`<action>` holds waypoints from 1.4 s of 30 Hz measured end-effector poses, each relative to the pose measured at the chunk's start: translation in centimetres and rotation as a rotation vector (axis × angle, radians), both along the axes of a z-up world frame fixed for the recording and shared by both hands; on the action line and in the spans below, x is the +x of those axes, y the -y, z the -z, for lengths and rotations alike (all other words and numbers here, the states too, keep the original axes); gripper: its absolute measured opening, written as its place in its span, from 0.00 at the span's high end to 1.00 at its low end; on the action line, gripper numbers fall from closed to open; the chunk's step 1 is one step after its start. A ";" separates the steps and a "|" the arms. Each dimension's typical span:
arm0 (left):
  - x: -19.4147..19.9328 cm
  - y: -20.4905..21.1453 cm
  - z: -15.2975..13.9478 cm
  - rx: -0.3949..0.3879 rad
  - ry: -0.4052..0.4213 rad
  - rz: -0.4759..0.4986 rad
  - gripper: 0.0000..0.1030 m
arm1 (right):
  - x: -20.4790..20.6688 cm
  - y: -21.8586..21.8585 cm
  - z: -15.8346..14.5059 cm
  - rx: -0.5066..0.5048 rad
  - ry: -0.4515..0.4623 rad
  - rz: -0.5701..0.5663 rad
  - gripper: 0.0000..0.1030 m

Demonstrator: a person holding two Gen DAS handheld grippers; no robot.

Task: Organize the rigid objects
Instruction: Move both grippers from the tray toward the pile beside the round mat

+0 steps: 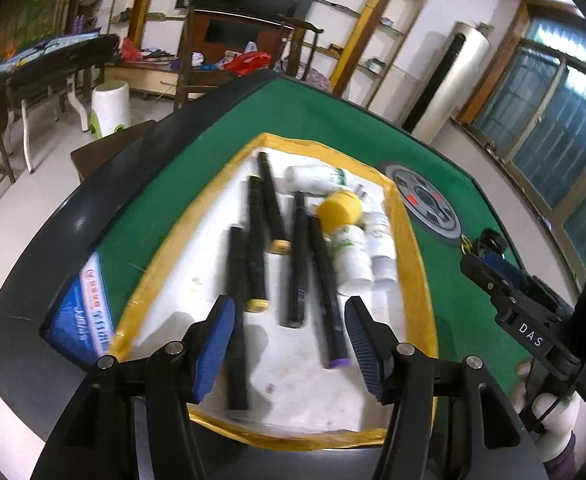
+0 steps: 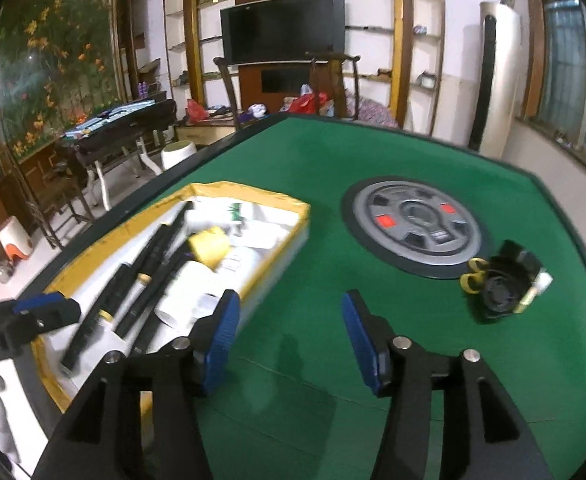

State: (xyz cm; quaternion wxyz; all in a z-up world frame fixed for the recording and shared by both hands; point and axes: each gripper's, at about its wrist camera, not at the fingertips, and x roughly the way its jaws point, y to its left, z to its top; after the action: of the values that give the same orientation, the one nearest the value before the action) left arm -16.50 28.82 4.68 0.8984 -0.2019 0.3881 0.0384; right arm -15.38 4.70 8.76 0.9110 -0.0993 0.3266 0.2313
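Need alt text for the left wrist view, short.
An open, empty left hand-held gripper hovers over a yellow-rimmed white tray holding five black marker pens, white bottles and a yellow tape roll. The tray sits on a green felt table; the right hand-held gripper shows at the right edge.

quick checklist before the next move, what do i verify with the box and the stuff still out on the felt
1. Left gripper empty: ok, jaws apart over the black markers, nothing pressed between the pads.
2. Right gripper empty: ok, jaws apart over bare green felt.
3. Yellow-rimmed box has room: cannot tell, markers, white bottles and a yellow roll crowd it.
4. Items left outside: not ok, a black and yellow cluster sits on the felt beside the round centre panel.
5. Path to that cluster: ok, open felt between it and the right gripper.
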 end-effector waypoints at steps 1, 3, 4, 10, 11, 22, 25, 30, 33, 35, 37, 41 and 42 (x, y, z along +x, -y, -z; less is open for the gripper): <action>0.1 0.7 -0.1 0.013 -0.003 0.012 0.41 | -0.1 0.6 -0.1 -0.009 0.016 0.009 0.46; 0.3 2.0 -0.4 0.037 -0.006 0.038 0.41 | -0.2 1.7 -0.2 -0.023 0.038 0.026 0.45; 0.5 2.8 -0.6 0.047 -0.006 0.052 0.41 | -0.2 2.3 -0.3 -0.028 0.047 0.036 0.45; 1.3 6.4 -1.2 0.080 -0.019 0.108 0.41 | 0.4 5.8 -0.1 -0.056 0.066 0.104 0.45; 1.4 7.0 -1.2 0.084 -0.024 0.117 0.41 | 0.6 6.4 0.0 -0.059 0.065 0.113 0.45; 3.7 12.7 -0.7 0.140 -0.076 0.192 0.41 | 2.8 11.6 0.8 -0.085 0.073 0.189 0.45; 4.3 14.0 -0.5 0.168 -0.093 0.200 0.35 | 3.6 12.7 1.0 -0.092 0.073 0.212 0.45; 5.0 14.8 -0.5 0.194 -0.107 0.183 0.30 | 5.0 14.6 1.4 -0.092 0.064 0.248 0.45; 5.3 14.5 -0.8 0.182 -0.105 0.167 0.30 | 5.6 15.4 1.5 -0.094 0.056 0.263 0.45; 5.5 14.7 -1.2 0.189 -0.088 0.160 0.30 | 5.9 15.8 1.5 -0.094 0.053 0.268 0.45; 5.4 15.1 -2.0 0.209 -0.054 0.153 0.30 | 6.1 16.1 1.5 -0.097 0.054 0.271 0.45; 5.8 16.0 -2.7 0.217 -0.023 0.177 0.30 | 6.5 16.5 1.4 -0.105 0.058 0.277 0.45; 6.1 16.3 -2.7 0.218 -0.028 0.187 0.30 | 6.6 16.6 1.4 -0.107 0.058 0.278 0.45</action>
State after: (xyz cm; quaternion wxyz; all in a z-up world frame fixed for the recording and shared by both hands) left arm -10.40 12.50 7.36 0.9092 -0.0655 0.4111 -0.0008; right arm -8.75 -11.86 7.35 0.9367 -0.1082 0.3227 0.0822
